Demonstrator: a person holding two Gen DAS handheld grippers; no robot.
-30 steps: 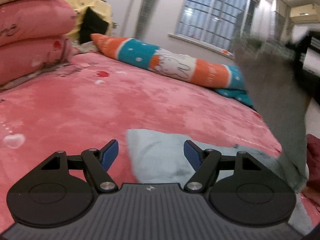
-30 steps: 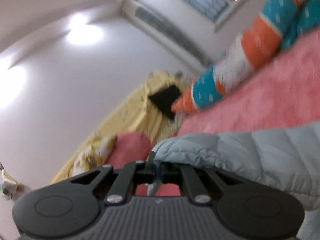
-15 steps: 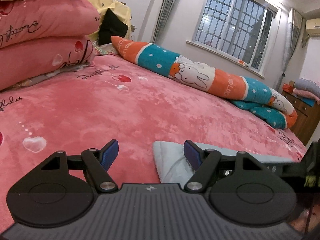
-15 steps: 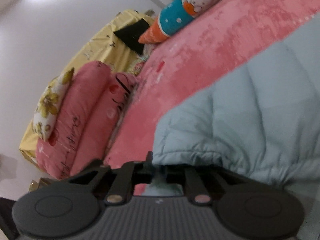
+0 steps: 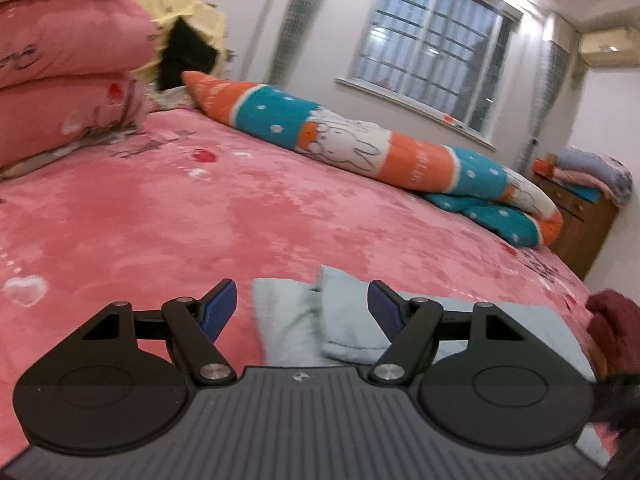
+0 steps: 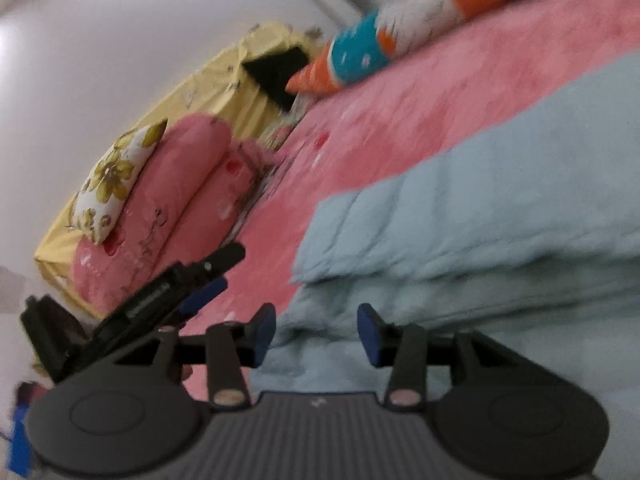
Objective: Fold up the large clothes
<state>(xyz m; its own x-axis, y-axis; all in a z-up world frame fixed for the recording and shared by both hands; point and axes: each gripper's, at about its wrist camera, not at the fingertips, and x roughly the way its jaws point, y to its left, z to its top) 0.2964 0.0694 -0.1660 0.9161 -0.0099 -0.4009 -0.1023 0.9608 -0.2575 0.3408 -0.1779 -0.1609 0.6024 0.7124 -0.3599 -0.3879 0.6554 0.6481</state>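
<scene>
A pale blue quilted jacket (image 6: 480, 216) lies folded over itself on the pink bed (image 6: 400, 112). In the right wrist view my right gripper (image 6: 316, 334) hovers at the jacket's near edge; its jaws are opening and the blue pads (image 6: 368, 336) press on nothing, with jacket fabric lying beyond the gap. In the left wrist view the jacket (image 5: 344, 320) shows as layered folds just ahead of my left gripper (image 5: 300, 310), which stands wide open and holds nothing. The left gripper (image 6: 192, 284) also appears at the left of the right wrist view.
Stacked pink quilts (image 5: 68, 92) and a floral pillow sit at the bed's head. A long orange, teal and white bolster (image 5: 360, 148) lies along the far side. A dark red garment (image 5: 612, 320) sits at the right edge, a wooden dresser (image 5: 580, 216) beyond.
My right gripper was shut on the jacket's edge and held it up; it has come down, laid that part over the rest and let go. The left gripper stayed open and still.
</scene>
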